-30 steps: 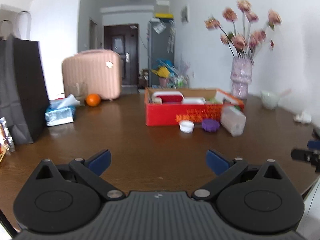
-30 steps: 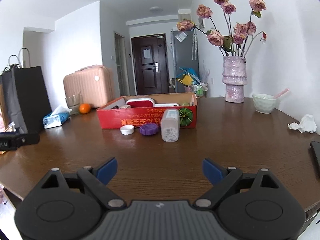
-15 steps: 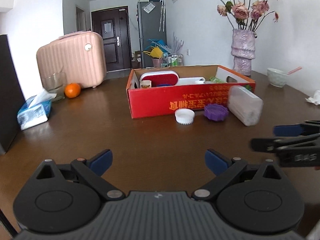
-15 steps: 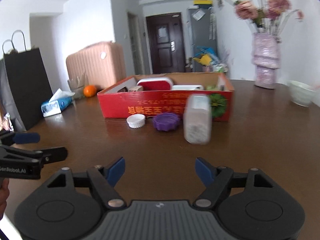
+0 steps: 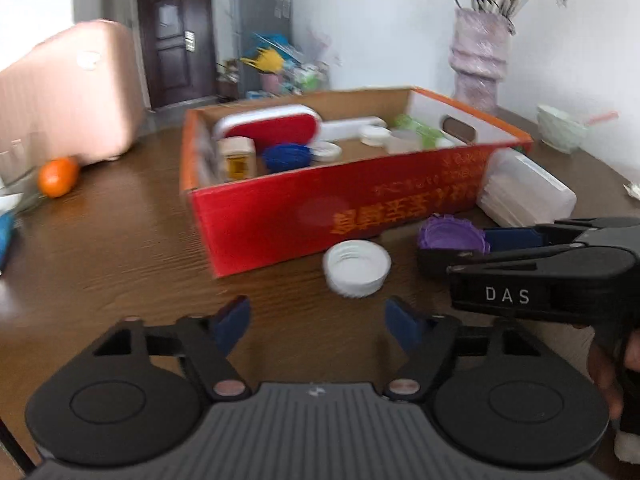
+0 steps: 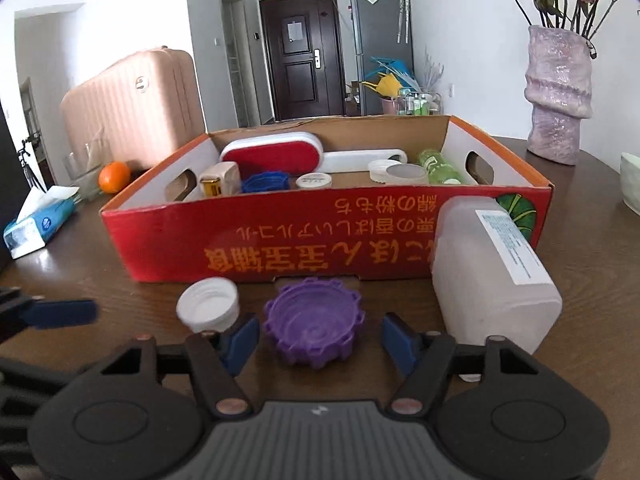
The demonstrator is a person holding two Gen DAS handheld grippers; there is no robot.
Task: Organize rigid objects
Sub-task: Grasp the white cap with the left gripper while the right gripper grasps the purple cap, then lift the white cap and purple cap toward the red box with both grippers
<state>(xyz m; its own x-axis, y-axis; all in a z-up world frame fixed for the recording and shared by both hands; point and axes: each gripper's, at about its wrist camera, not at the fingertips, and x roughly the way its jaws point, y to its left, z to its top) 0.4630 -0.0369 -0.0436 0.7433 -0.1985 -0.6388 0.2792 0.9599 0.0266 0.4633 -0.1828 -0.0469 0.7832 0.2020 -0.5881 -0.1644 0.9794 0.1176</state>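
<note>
Right gripper (image 6: 320,334) had jaws apart around the purple cap (image 6: 314,322) on the table, near side of the red box (image 6: 320,236); left gripper (image 5: 318,320), jaws also apart and empty, sat just short of the white cap (image 5: 357,266). Risk judged: a closing finger could nudge the neighbouring white cap or skid the purple one. Only the left view showed the right gripper side-on at the cap; only the right view showed the cap between the fingers.

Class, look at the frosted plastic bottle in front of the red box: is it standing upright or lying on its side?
Lying on its side. The frosted plastic bottle rests lengthwise on the table, label facing up, against the red box.
</note>
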